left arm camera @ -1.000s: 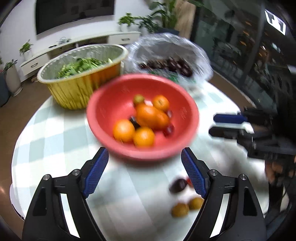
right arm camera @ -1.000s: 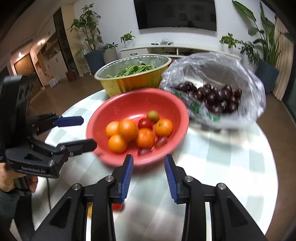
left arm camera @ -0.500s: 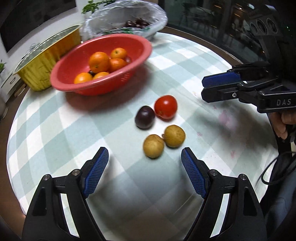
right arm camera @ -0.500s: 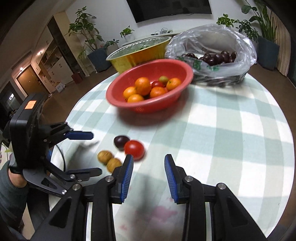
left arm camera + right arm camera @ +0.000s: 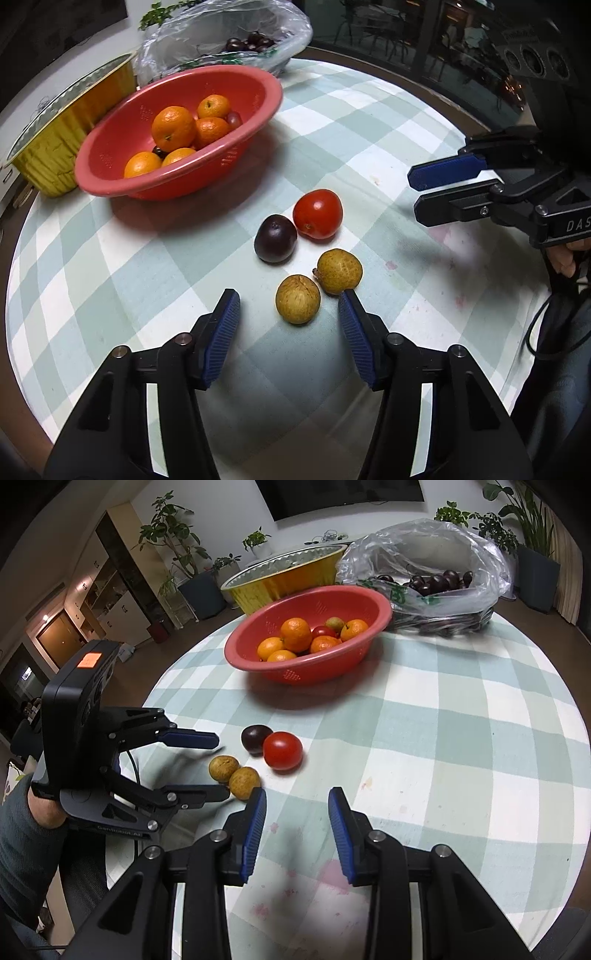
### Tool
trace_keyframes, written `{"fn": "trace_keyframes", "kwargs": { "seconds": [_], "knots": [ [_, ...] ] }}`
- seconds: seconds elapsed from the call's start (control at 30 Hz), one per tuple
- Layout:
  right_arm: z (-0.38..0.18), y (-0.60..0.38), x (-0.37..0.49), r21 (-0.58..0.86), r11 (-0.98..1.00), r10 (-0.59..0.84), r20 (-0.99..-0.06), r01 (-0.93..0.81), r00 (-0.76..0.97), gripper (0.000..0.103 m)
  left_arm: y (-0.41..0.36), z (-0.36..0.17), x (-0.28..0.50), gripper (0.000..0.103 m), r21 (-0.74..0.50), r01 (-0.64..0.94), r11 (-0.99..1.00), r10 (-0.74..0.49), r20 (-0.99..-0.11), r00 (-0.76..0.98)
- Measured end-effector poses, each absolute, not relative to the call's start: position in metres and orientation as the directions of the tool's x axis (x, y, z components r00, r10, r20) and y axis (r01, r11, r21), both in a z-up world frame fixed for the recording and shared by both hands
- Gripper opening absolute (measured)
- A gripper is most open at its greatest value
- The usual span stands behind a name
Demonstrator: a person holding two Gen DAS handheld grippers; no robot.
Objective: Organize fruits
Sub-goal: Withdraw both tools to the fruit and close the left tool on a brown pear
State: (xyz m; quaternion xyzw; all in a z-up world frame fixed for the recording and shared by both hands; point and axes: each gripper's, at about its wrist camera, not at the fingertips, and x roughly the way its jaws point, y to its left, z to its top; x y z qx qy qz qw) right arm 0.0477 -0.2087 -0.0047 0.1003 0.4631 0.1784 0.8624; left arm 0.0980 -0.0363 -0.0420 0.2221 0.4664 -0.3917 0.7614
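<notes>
Loose fruits lie on the checked tablecloth: a red tomato (image 5: 317,213), a dark plum (image 5: 275,238) and two tan longans (image 5: 298,299) (image 5: 340,271). My left gripper (image 5: 290,306) is open, with the nearer longan between its fingertips. The same fruits show in the right wrist view: tomato (image 5: 282,750), plum (image 5: 254,738), longans (image 5: 224,767) (image 5: 244,782). My right gripper (image 5: 297,799) is open and empty, just right of the longans. A red bowl (image 5: 122,125) holds oranges (image 5: 173,127) and small fruits.
A gold foil pan (image 5: 280,578) stands behind the red bowl (image 5: 354,602). A clear plastic bag of dark plums (image 5: 432,579) sits at the back right. The round table's edge (image 5: 22,402) is close to me on the left.
Both grippers pulled back from the red bowl and dropped toward the loose fruits. My left gripper moved forward until a longan lies between its fingertips.
</notes>
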Motion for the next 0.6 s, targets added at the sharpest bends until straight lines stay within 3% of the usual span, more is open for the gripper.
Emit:
{"fn": "trace_keyframes", "kwargs": {
  "seconds": [0.13,0.2,0.37,0.43,0.6],
  "knots": [
    [-0.0053,-0.2061,0.0468,0.34,0.914,0.406,-0.764,-0.222,0.502,0.038,-0.0431,-0.0454,0.0963,0.052,-0.016,0.831,0.556,-0.384,-0.891,0.24],
    [-0.0052,-0.205,0.0463,0.34,0.913,0.408,-0.764,-0.225,0.501,0.038,-0.0459,-0.0466,0.0963,0.039,-0.018,0.84,0.542,-0.386,-0.893,0.23],
    [-0.0045,-0.2034,0.0456,0.341,0.912,0.411,-0.765,-0.229,0.496,0.038,-0.0471,-0.048,0.0994,0.038,-0.023,0.843,0.538,-0.391,-0.892,0.225],
    [-0.0047,-0.2031,0.0454,0.341,0.912,0.411,-0.766,-0.23,0.495,0.038,-0.0468,-0.048,0.099,0.026,-0.023,0.844,0.537,-0.394,-0.891,0.226],
    [-0.0056,-0.2005,0.0457,0.341,0.911,0.413,-0.769,-0.234,0.489,0.038,-0.0456,-0.048,0.0978,0.023,-0.022,0.839,0.544,-0.394,-0.89,0.231]
  ]
}}
